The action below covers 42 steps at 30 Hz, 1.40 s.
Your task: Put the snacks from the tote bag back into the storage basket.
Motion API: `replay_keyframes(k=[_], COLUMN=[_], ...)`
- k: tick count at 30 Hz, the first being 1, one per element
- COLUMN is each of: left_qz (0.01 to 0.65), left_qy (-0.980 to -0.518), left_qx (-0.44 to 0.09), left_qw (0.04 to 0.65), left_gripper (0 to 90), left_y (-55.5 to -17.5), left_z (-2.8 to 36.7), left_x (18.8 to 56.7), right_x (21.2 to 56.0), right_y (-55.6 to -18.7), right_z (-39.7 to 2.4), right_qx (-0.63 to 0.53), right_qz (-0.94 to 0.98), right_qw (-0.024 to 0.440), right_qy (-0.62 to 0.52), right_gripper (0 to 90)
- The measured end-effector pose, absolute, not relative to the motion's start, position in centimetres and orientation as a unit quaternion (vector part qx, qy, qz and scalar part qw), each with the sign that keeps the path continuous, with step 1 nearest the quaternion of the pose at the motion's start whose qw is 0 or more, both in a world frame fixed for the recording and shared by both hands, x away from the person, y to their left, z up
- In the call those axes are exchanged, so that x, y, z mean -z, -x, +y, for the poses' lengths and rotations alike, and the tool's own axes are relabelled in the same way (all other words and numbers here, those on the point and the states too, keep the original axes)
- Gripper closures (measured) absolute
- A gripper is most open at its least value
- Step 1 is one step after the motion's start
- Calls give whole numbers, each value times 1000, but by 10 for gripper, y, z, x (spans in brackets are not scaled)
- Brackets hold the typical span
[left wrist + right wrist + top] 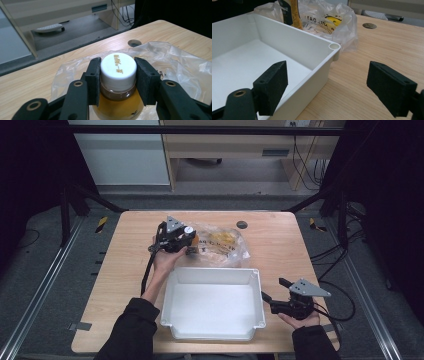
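High view overhead — gripper views close, sharing bag [222,242].

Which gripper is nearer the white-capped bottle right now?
Left. The left gripper has its fingers clamped on the bottle cap; the right gripper hangs open beside the white bin.

The bottle's white cap [118,67] carries a short line of gold print across its top, too small to read. Low on the bottle [117,106] sits a small dark mark, also unreadable. The plastic bag [329,22] behind the tray [312,53] bears black capitals, partly creased; only "DAY" can be made out.
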<state>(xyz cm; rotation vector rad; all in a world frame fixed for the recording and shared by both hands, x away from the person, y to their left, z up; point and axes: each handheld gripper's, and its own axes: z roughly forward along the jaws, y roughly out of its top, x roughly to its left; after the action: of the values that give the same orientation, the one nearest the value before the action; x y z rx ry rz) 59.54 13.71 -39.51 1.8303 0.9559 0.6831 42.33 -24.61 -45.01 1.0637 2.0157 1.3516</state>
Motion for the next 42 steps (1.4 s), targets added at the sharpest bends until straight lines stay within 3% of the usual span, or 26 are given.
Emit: replay_keyframes(k=[42], left_qz=[374], left_qy=[-706], left_qx=[-304], left_qw=[519], left_gripper=[591], left_y=[-562], left_z=[155], left_x=[338], right_x=[449], right_y=[-423], right_z=[-247], right_qx=[-497], right_qz=[736], right_qw=[244], right_qy=[-390], right_gripper=[173])
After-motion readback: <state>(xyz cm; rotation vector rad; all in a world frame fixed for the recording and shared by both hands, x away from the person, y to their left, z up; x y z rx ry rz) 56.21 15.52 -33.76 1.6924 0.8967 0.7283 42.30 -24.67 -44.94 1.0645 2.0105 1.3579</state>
